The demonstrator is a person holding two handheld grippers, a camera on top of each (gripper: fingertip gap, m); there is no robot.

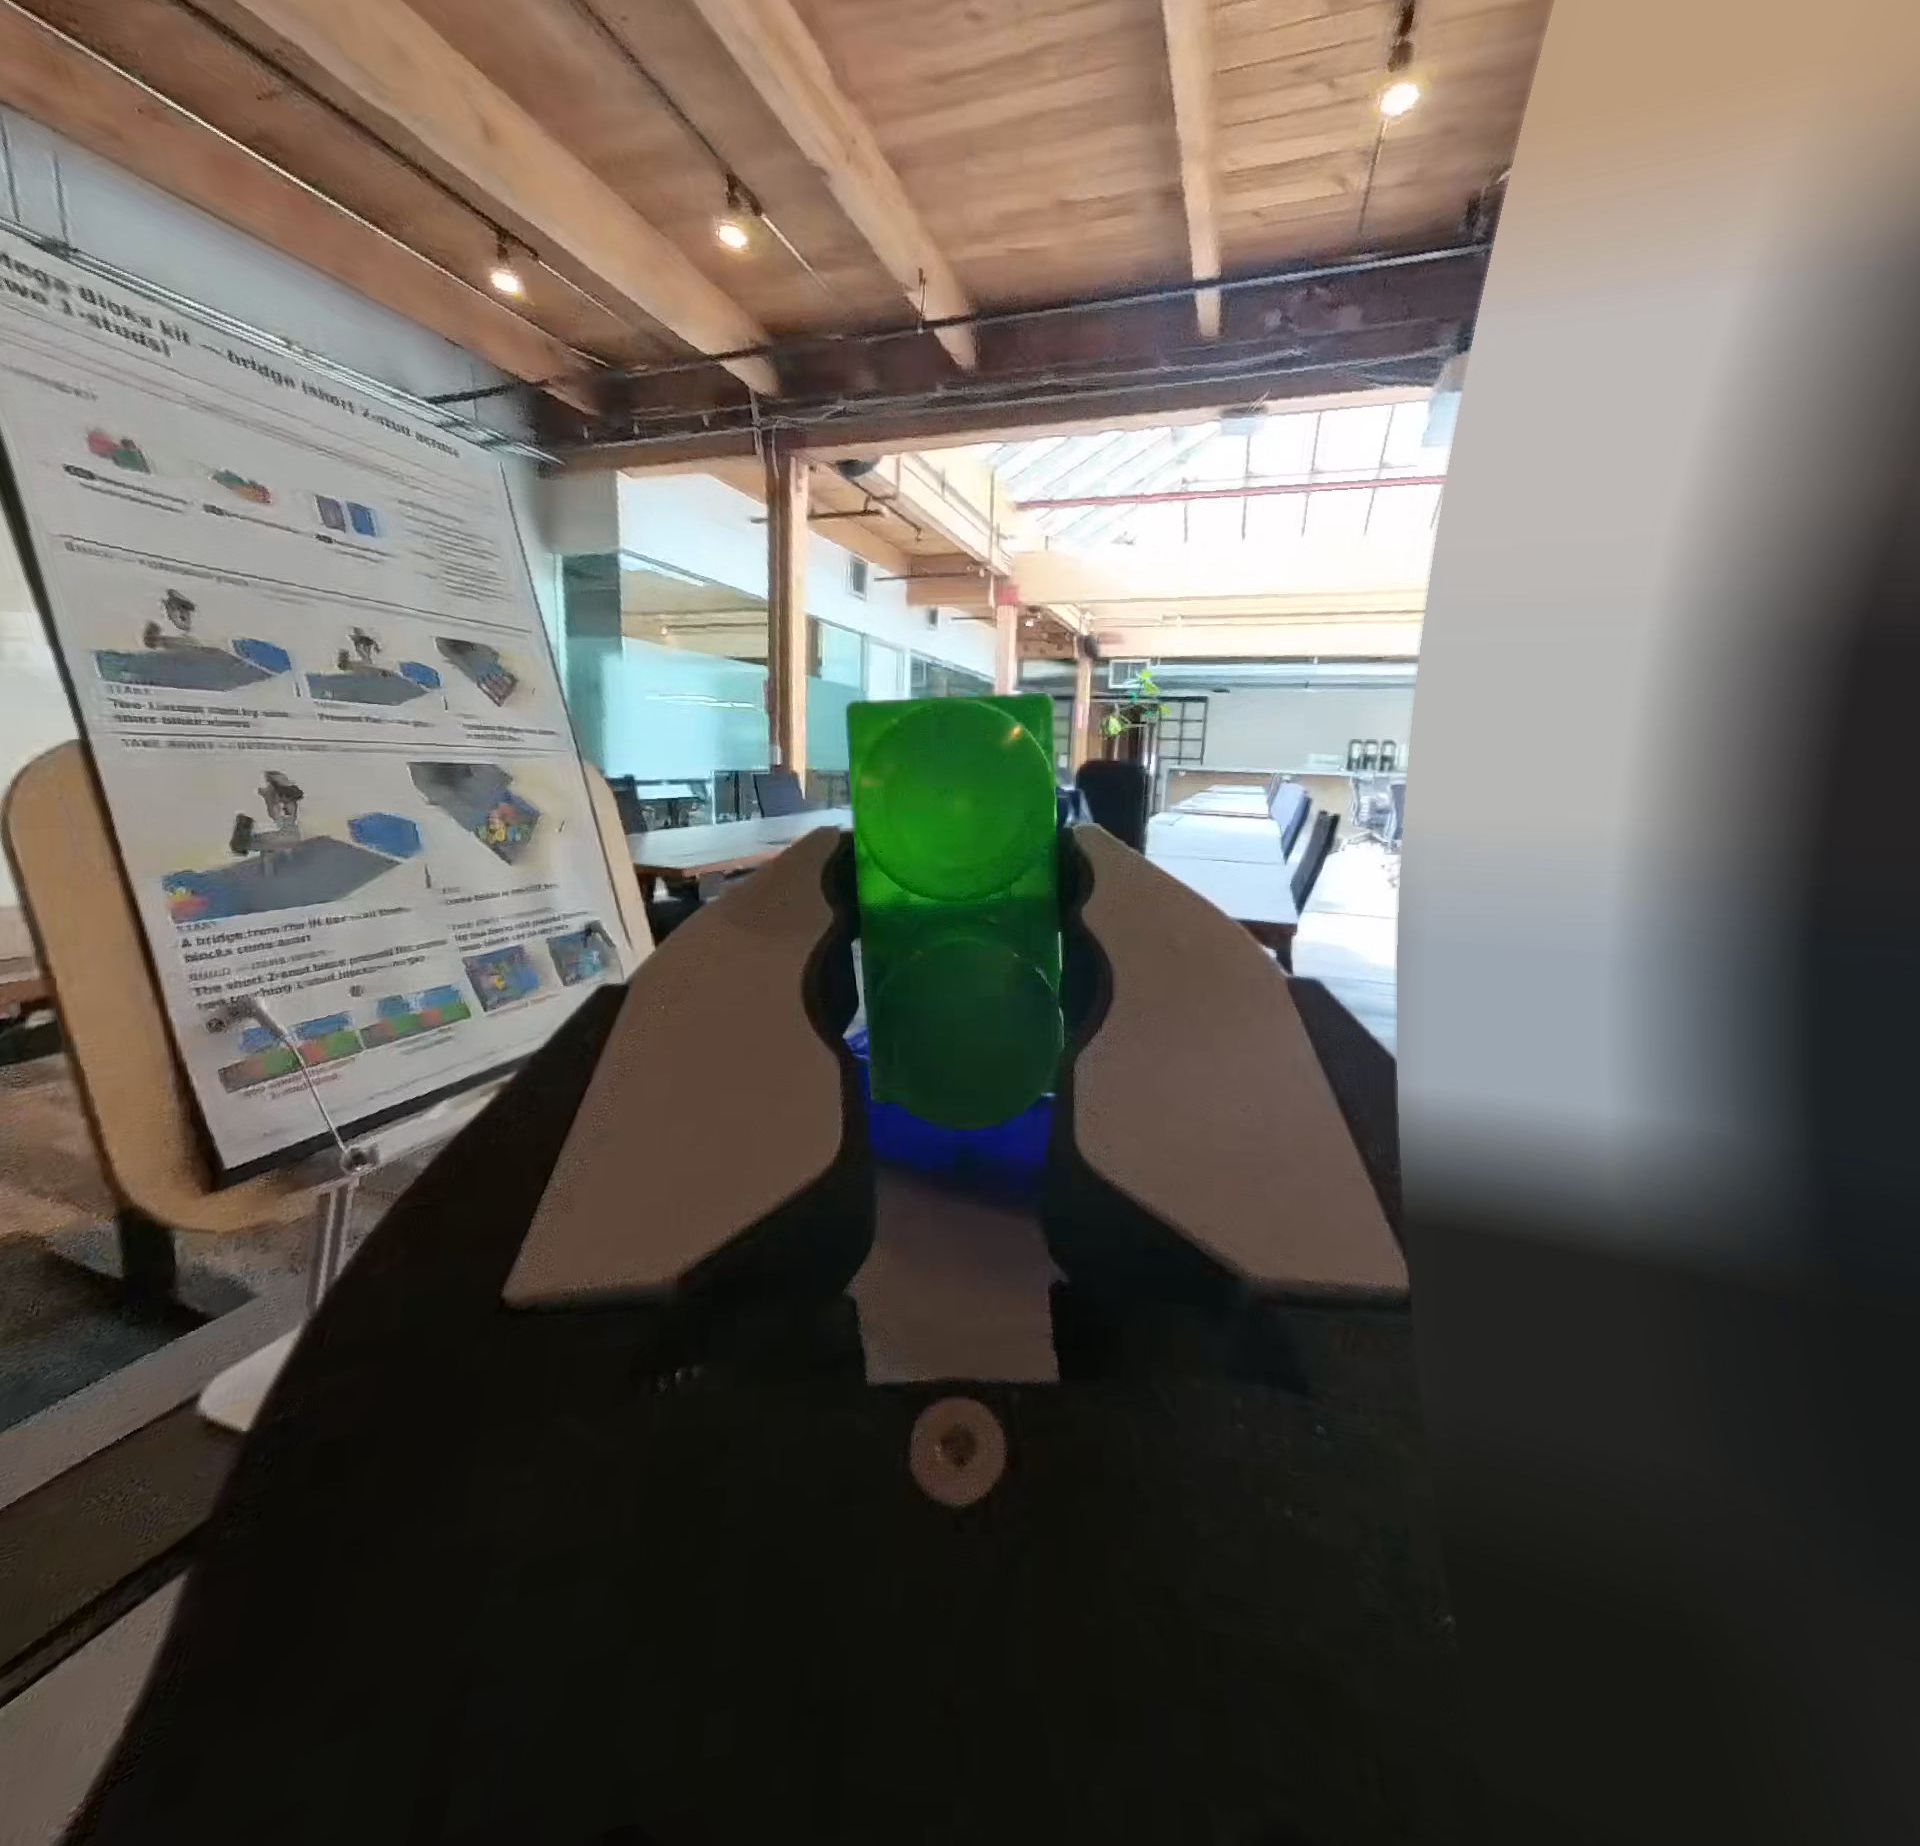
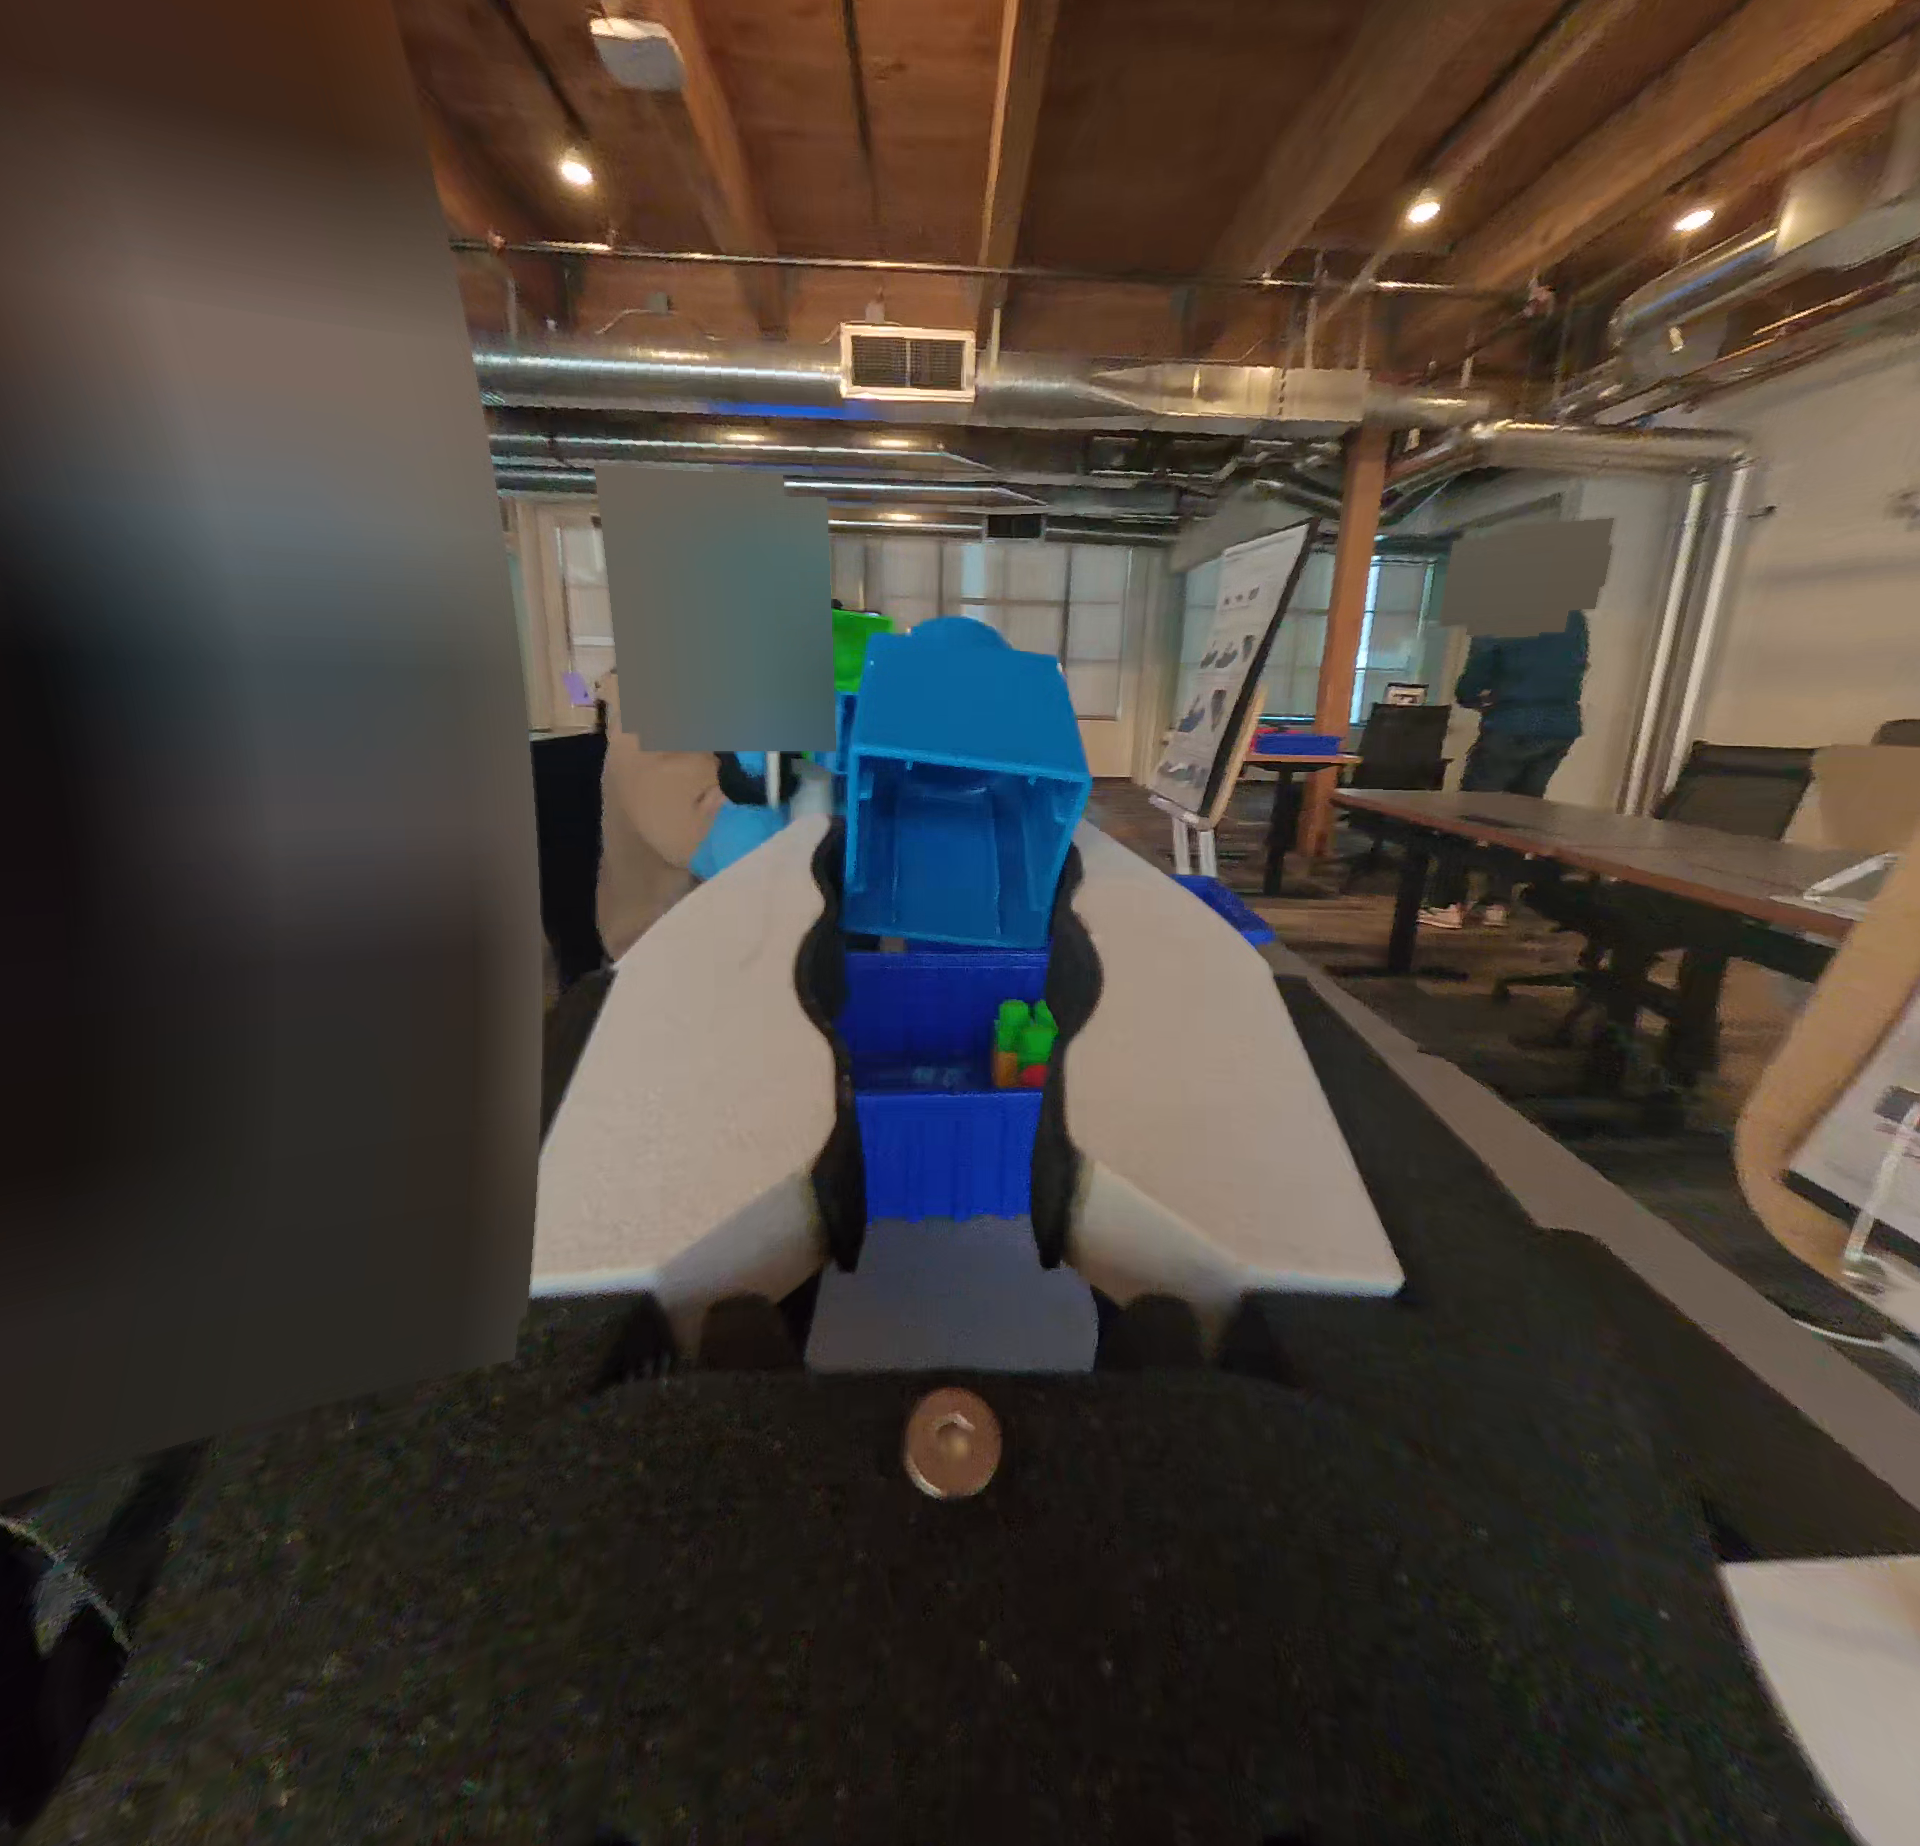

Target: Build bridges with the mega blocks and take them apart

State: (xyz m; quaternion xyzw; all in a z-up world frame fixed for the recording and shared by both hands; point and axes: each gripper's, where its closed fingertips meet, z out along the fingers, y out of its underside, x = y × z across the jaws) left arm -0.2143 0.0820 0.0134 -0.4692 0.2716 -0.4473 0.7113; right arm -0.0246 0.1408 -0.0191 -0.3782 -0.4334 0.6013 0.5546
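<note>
The green block (image 1: 956, 913) is long with two round studs facing the camera, one above the other. It stands upright, clamped by its side walls between two fingers. The light blue block (image 2: 961, 799) is square and tilted, its hollow underside toward the camera and one stud on the far side, also pinched by its sides. More blocks (image 2: 1023, 1043), green, orange and red, lie in a blue bin (image 2: 945, 1152) below.
</note>
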